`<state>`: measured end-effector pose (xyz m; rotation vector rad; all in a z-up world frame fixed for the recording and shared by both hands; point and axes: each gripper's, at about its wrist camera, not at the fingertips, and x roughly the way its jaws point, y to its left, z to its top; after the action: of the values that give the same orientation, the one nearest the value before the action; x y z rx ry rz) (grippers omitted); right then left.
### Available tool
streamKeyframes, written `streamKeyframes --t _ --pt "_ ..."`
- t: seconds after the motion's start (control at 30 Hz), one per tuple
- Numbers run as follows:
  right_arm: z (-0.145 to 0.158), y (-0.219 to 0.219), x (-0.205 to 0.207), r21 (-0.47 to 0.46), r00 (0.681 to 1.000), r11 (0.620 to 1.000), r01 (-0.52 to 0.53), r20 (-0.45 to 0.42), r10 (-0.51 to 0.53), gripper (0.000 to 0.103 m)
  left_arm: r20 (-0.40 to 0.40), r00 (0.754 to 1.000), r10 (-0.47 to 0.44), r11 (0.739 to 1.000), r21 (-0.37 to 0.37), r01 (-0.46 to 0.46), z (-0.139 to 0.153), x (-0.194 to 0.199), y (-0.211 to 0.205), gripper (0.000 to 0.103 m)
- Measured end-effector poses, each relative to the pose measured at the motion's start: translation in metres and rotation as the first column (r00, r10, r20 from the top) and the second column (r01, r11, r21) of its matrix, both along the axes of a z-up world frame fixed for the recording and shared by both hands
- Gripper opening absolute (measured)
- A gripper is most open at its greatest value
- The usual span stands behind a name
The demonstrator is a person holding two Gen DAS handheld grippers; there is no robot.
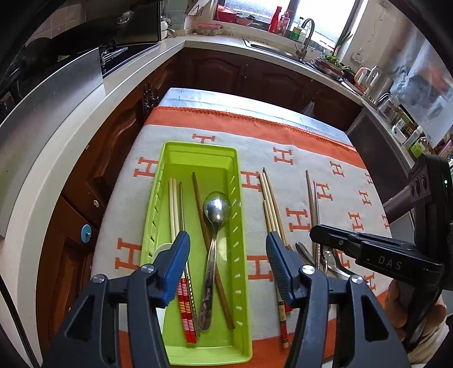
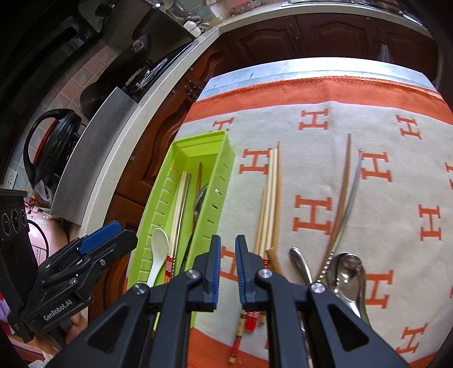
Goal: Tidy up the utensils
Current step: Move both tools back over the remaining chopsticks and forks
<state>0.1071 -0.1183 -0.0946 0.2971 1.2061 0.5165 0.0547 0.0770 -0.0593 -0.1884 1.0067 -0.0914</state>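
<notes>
— Grippers first: our left gripper (image 1: pixel 226 252) hangs spread over the green tray (image 1: pixel 158 198); our right gripper (image 2: pixel 228 271) is nearly closed, empty.

— Bamboo chopsticks (image 2: pixel 270 198) lie just beside the tray. We should pinch them mid-length, level.

Daylight enters through the window (image 1: pixel 320 17) at the far counter, blown out to white; the metal spoon (image 1: pixel 216 209) carries glare; both views are sharp at centre, bent strongly toward the dark vignetted corners; shadows on the cloth (image 2: pixel 368 136) are soft.
</notes>
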Motion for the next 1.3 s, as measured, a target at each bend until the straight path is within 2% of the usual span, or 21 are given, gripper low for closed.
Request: streamKeyframes --t 0.3,0.53,0.7,0.83,1.1,1.3 --pt "0.001 -0.052 -0.007 0.000 0.996 0.996 0.085 0.007 -0.085 0.010 -0.004 0.999 -0.046 0.998 -0.041 0.046 -0.001 0.001 -0.033 0.060" --pt "-0.008 -0.083 -0.006 -0.011 0.990 0.990 0.140 -0.002 -0.140 0.010 -0.036 0.994 -0.101 0.993 -0.063 0.098 -0.017 0.007 -0.068 0.060" --pt "-0.017 -0.099 0.003 -0.006 0.985 0.986 0.169 -0.021 -0.169 0.010 -0.061 0.989 -0.134 0.989 -0.073 0.129 -0.032 0.021 -0.091 0.051" --pt "-0.026 -0.106 0.016 -0.003 0.983 0.985 0.175 -0.046 -0.175 0.010 -0.074 0.988 -0.133 0.990 -0.061 0.128 -0.043 0.040 -0.104 0.048" --pt "-0.057 -0.099 0.047 0.020 0.979 0.988 0.154 -0.140 -0.150 0.010 -0.118 0.987 -0.109 0.993 -0.063 0.102 -0.064 0.074 -0.114 0.032" --pt "-0.075 -0.083 0.061 -0.009 0.972 0.990 0.138 -0.192 -0.137 0.011 -0.141 0.987 -0.076 0.995 -0.080 0.065 -0.073 0.082 -0.106 0.032"
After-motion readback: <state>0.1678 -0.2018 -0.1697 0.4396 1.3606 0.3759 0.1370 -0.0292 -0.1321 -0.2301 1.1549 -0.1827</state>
